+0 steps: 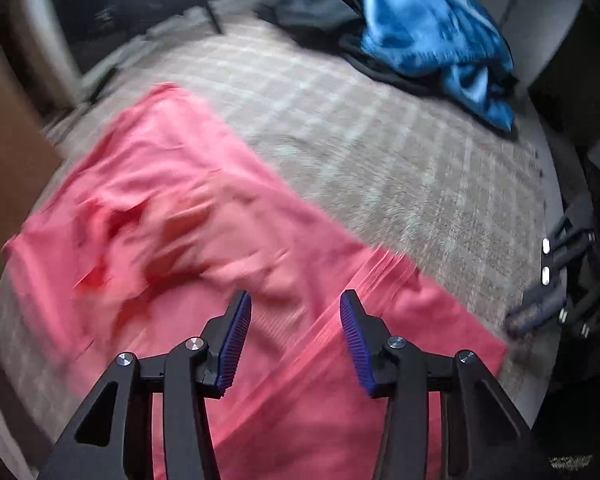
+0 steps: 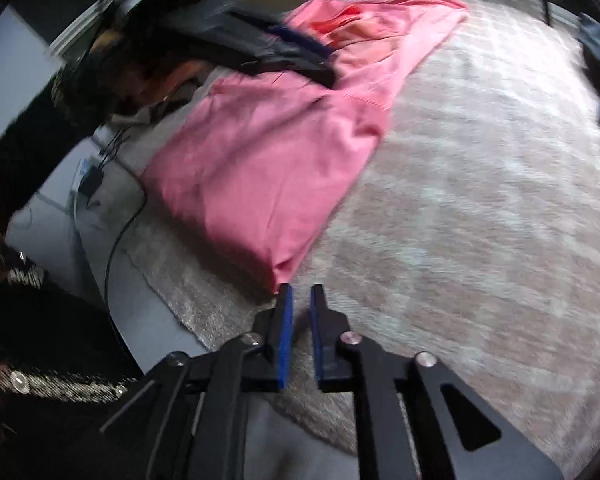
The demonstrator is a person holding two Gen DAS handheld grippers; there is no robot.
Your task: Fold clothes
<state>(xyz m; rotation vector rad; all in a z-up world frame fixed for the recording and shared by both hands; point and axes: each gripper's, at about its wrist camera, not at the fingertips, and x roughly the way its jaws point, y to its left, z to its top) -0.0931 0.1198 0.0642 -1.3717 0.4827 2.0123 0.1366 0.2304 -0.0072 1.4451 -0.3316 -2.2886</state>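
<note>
A pink garment (image 1: 188, 216) lies spread on a beige checked rug (image 1: 380, 152). My left gripper (image 1: 296, 304) is open above its near part, with nothing between its blue pads. In the right wrist view the garment (image 2: 268, 152) stretches from the far top down to a corner just ahead of my right gripper (image 2: 301, 290). The right jaws stand a narrow gap apart, and the corner sits at the left fingertip, not clamped. The left gripper (image 2: 292, 56) shows over the far end of the garment.
A crumpled blue garment (image 1: 432, 28) lies on dark clothes (image 1: 320, 12) at the rug's far right. A brown box (image 1: 4, 152) stands at the left. The rug (image 2: 480, 200) ends at a grey floor with black cables (image 2: 116, 240).
</note>
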